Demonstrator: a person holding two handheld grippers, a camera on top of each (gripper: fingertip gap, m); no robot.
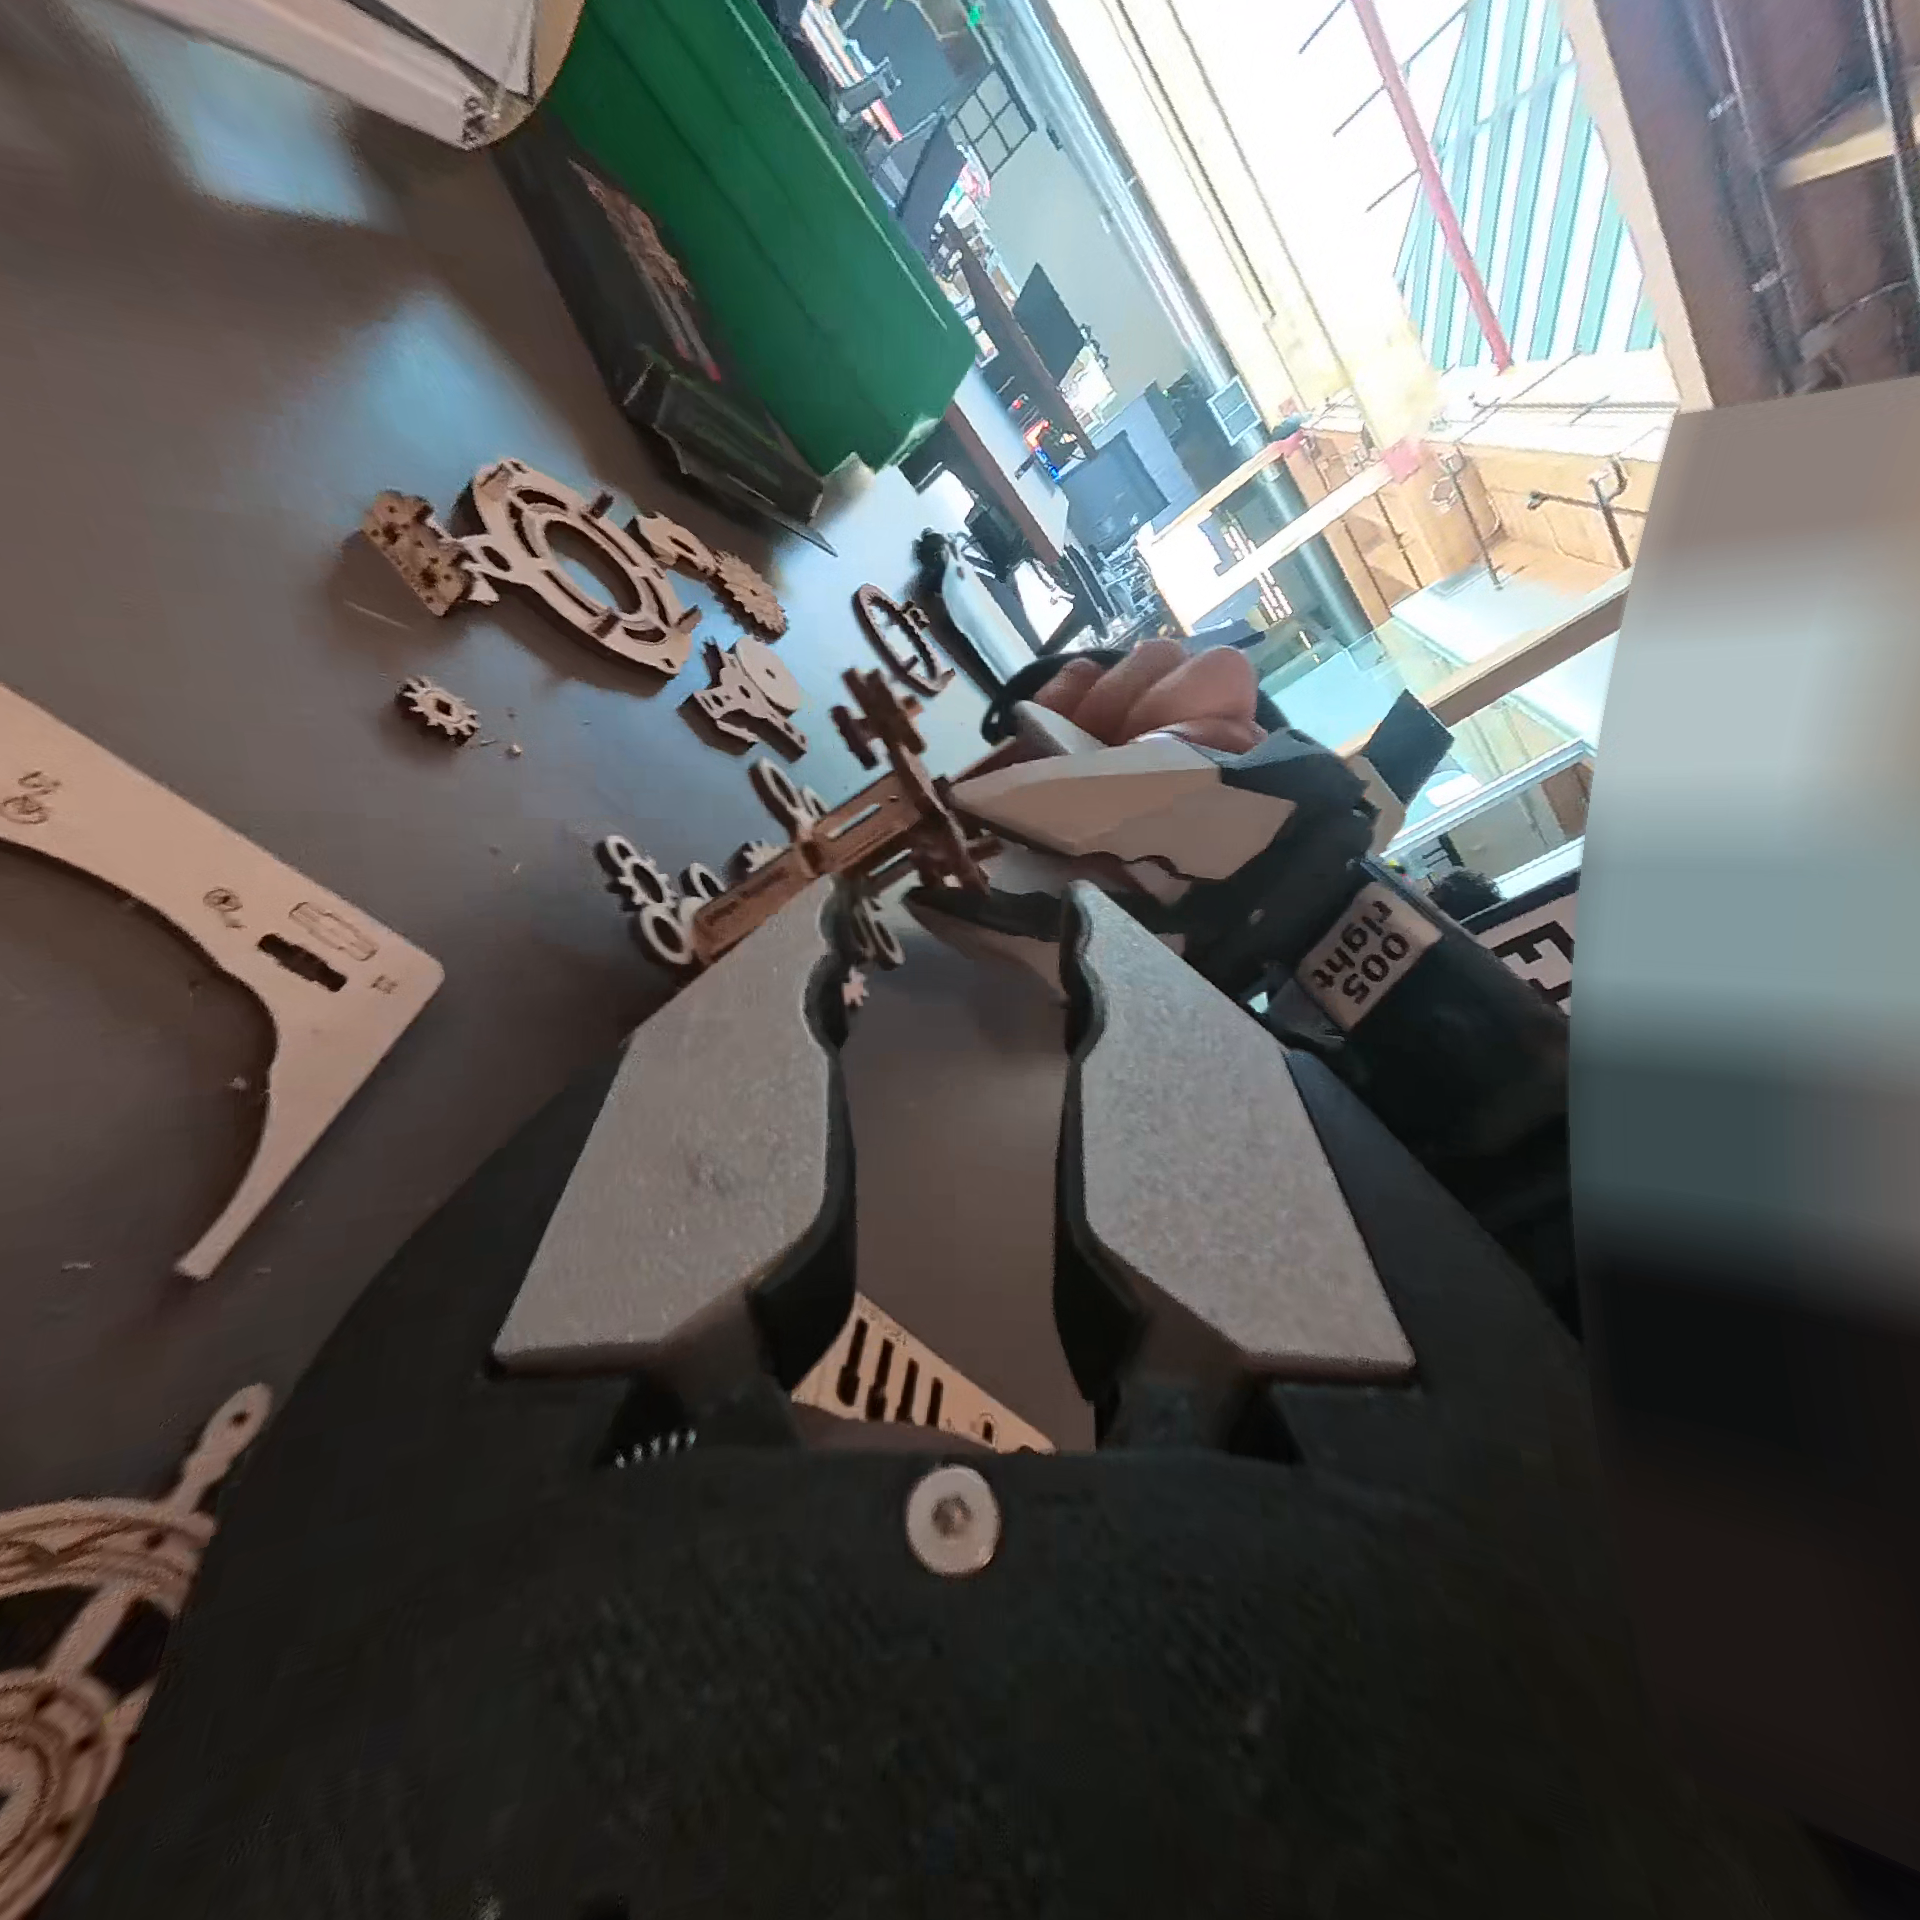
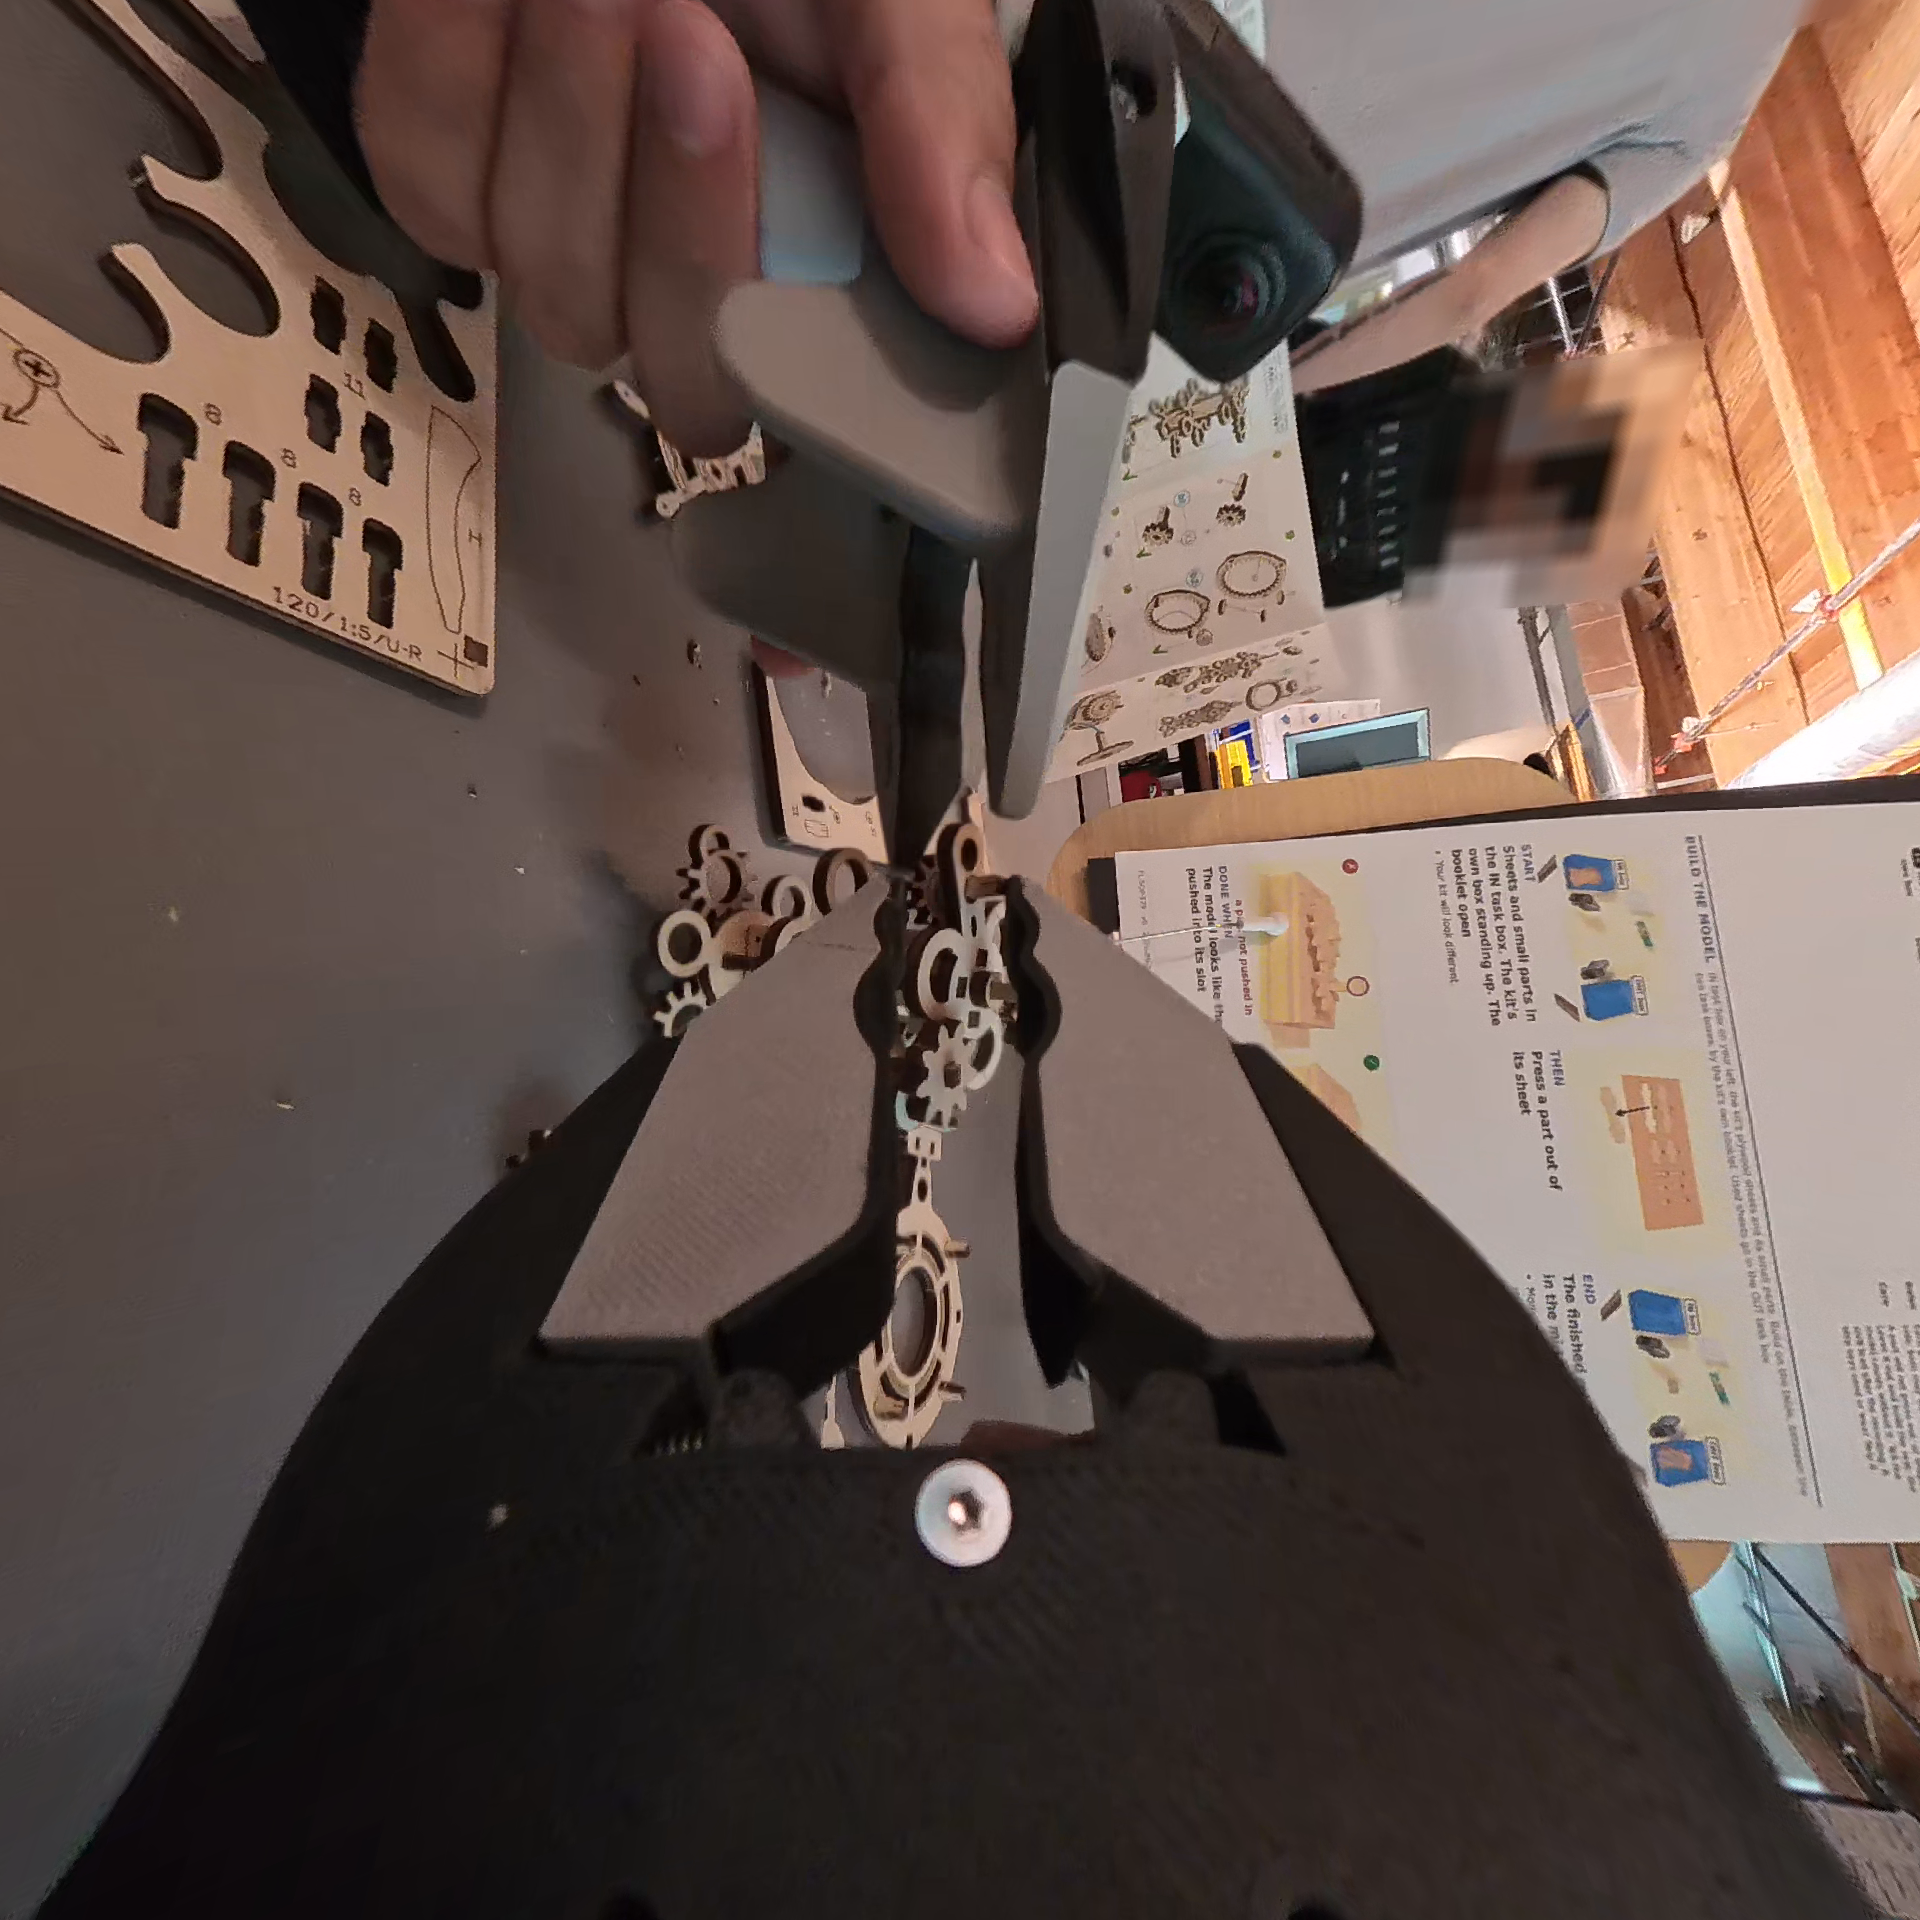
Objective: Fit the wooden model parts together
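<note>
Grey tabletop (image 1: 208,436) carries everything, so places below are given relative to the half-built wooden assembly (image 1: 831,842) that sits near its middle. Farthest beyond that assembly lies a green box (image 1: 769,229); nearer the camera and off to the left lies a punched-out plywood sheet (image 1: 343,997) with empty cut-outs. Between box and assembly lies a ring-shaped wooden frame (image 1: 582,566), with a small loose gear (image 1: 436,709) beside it and more cogs scattered closer in.

Seen from its own camera, the right gripper (image 2: 951,961) has its jaws drawn in tight on the assembly (image 2: 951,997), pinching the stack of gears and plates; from the left wrist view it (image 1: 961,831) reaches in from the right and holds the piece lifted just above the table. The left gripper (image 1: 945,925) hovers just short of the assembly with its jaws parted and nothing between them.

My worry is the grip: thin laser-cut ply pinched across a stack of loose-fitted cogs could shed a part or crack if the left gripper pushes in off-axis. A sideways nudge could also twist the piece in the right jaws, since the hold looks to be near one end. Whether any peg is fully seated is too small to tell.
</note>
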